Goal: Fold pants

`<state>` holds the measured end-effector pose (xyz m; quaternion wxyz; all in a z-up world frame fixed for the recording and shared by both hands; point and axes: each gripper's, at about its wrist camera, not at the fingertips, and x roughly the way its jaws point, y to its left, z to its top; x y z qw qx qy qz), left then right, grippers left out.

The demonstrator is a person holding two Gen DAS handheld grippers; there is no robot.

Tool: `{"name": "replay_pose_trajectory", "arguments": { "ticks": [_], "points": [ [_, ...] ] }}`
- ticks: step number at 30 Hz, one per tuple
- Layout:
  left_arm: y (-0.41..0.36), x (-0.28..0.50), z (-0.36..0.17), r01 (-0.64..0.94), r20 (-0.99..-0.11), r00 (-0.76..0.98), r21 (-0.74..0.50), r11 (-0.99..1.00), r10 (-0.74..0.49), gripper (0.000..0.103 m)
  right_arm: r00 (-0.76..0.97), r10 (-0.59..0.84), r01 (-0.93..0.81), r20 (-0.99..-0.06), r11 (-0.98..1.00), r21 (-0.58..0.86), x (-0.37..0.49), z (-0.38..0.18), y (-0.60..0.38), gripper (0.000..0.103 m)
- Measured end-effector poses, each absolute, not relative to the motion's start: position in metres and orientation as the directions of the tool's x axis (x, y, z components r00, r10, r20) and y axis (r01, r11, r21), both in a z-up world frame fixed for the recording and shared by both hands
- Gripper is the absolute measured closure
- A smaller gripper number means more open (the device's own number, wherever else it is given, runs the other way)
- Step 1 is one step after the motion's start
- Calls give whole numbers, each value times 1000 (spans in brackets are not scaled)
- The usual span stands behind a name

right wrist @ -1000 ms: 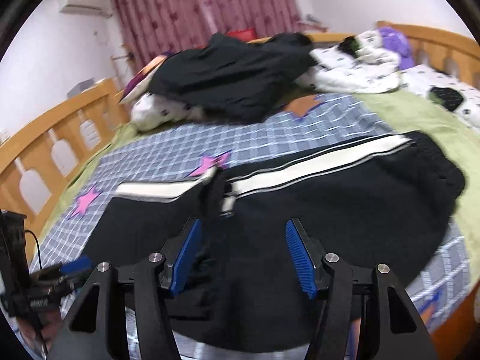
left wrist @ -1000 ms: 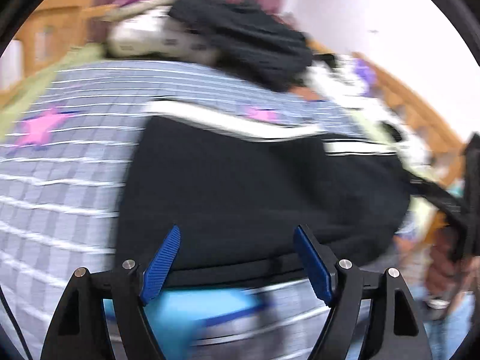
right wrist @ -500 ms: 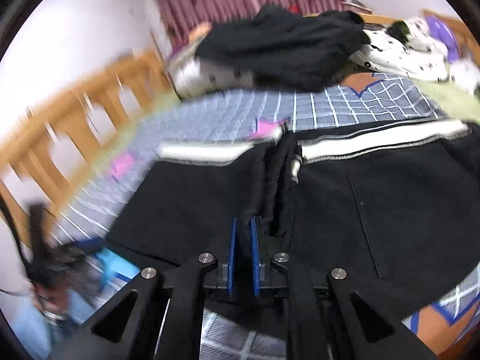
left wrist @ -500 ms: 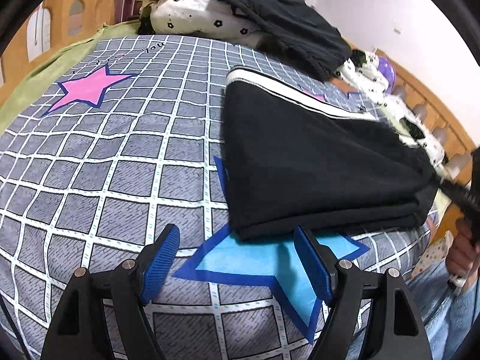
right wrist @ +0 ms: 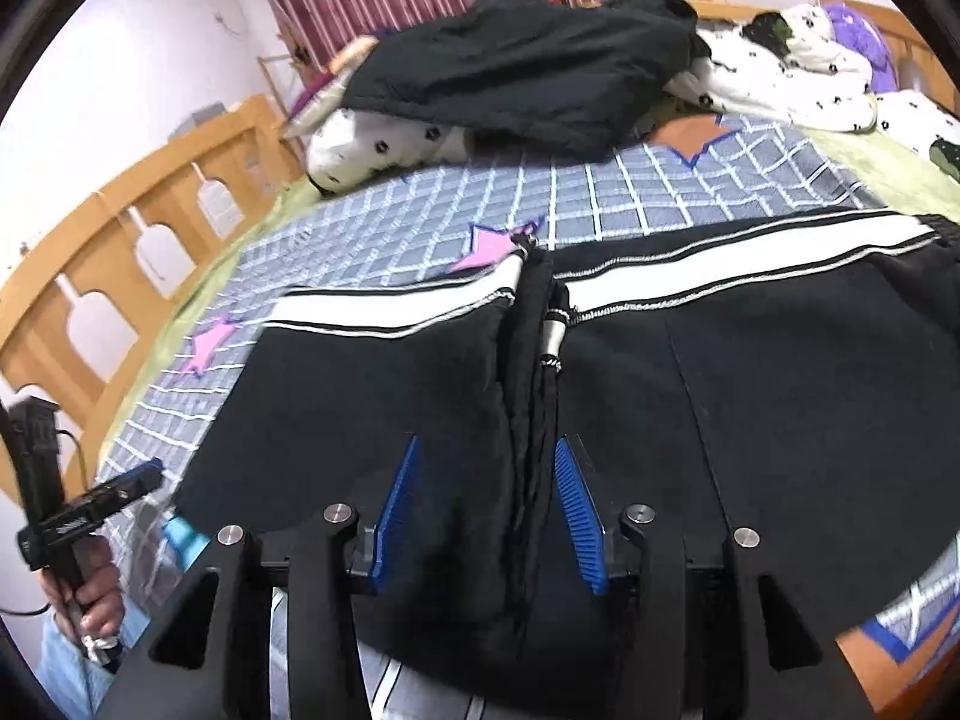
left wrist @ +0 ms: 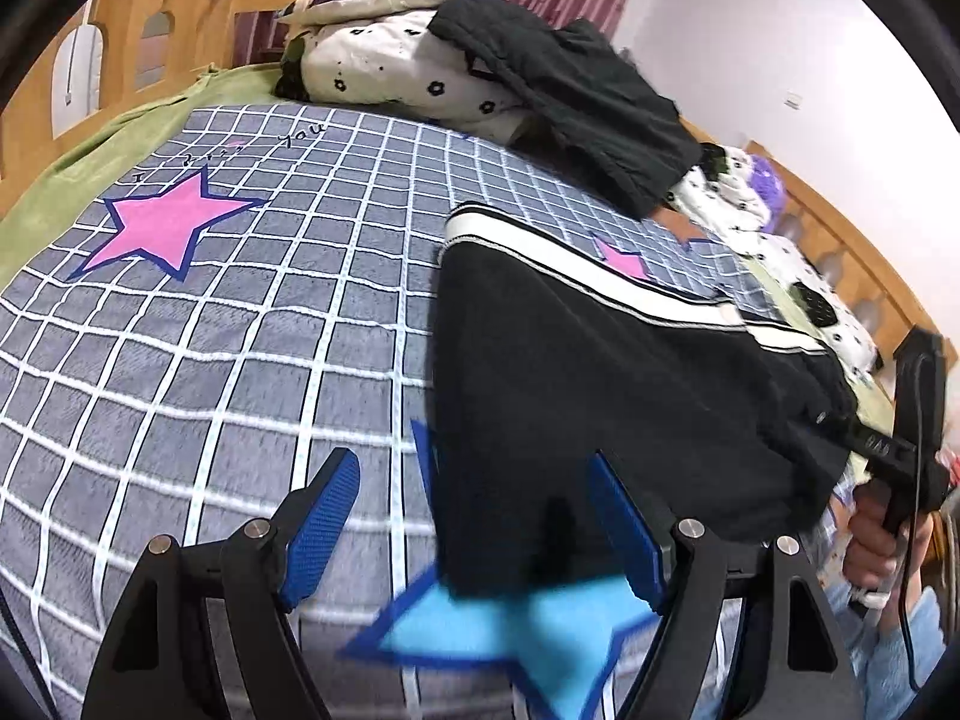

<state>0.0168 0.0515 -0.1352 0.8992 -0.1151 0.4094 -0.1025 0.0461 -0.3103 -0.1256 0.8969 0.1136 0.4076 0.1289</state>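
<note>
Through my left wrist camera, my left gripper (left wrist: 474, 522) hangs wide open over the near end of the black pants (left wrist: 606, 396), holding nothing. The near left corner of the fabric lies between my blue pads (left wrist: 321, 519), over a light blue star (left wrist: 510, 630) printed on the grey checked blanket (left wrist: 240, 324). The pants lie flat across the bed, their white side stripe (left wrist: 576, 264) running along the far edge. To do this well, I judge I should drop low enough that the lower finger slides under every layer at that corner, then close on the whole thickness, not just the top sheet.

Through my right wrist camera, my right gripper (right wrist: 486, 516) is partly open, empty, its pads (right wrist: 573, 504) either side of a bunched ridge in the middle of the pants (right wrist: 780, 420), where a drawstring tip (right wrist: 552, 336) and the stripe (right wrist: 708, 270) meet. My left gripper (right wrist: 129, 483) shows at the left edge near the corner. I reckon this ridge is the fold line; I would pinch the near edge just beside it, keeping the drawstring out of the bite so it does not drag the fabric skew. Both grips should match in height so the fold carries over evenly, stripe onto stripe. The heaped dark garment (right wrist: 516, 72) and spotted pillow (right wrist: 372, 150) beyond sit well apart, so there is room to lay the fold away from me.
</note>
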Motion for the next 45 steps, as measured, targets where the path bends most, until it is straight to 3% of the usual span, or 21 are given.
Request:
{"name": "replay_pose_trajectory", "arguments": {
  "ticks": [3,7,11,14,16,19,25,32,34,35,36,37,38,40,45],
  "points": [
    [44,31,-160,47,-792,570,-236,971,-220,26,505,276,-70,-818,958,280,71,-166,-303,57],
    [45,29,-157,58,-783,581,-232,971,-221,25,565,233,-146,-791,972,183,56,-150,-295,62],
    [47,36,-141,73,-771,598,-220,973,-219,26,670,145,-46,-728,987,154,27,-112,-339,61],
    [42,48,-132,89,-766,600,-222,971,-230,28,705,-6,91,-710,992,82,12,-88,-390,50],
    [37,55,-128,103,-755,610,-224,969,-240,28,710,-97,170,-697,985,36,4,-80,-425,32],
    [30,69,-125,123,-757,608,-209,970,-240,28,683,-162,278,-713,959,48,2,-85,-480,30],
    [31,101,-139,124,-785,553,-253,960,-278,28,647,-74,351,-759,912,210,13,-137,-540,34],
    [33,141,-168,137,-803,485,-321,937,-346,29,688,-44,339,-725,902,267,35,-168,-552,35],
    [26,145,-172,167,-792,499,-311,936,-352,37,700,-40,337,-713,899,280,44,-169,-554,45],
    [21,147,-172,195,-786,500,-306,932,-362,57,701,-45,339,-712,899,278,48,-169,-555,50],
    [18,149,-172,210,-787,488,-314,926,-378,67,702,-72,350,-709,902,255,50,-166,-554,69],
    [17,150,-169,201,-790,488,-313,928,-372,74,706,-108,362,-700,905,226,50,-160,-552,79],
    [17,149,-162,179,-781,511,-312,933,-360,93,720,-112,351,-685,910,220,50,-153,-550,84],
    [20,144,-140,149,-730,571,-359,921,-377,93,759,-139,336,-636,921,199,44,-133,-542,90],
    [10,141,-91,182,-665,639,-356,917,-385,93,823,-200,285,-531,955,81,51,-70,-493,93]
  ]
}}
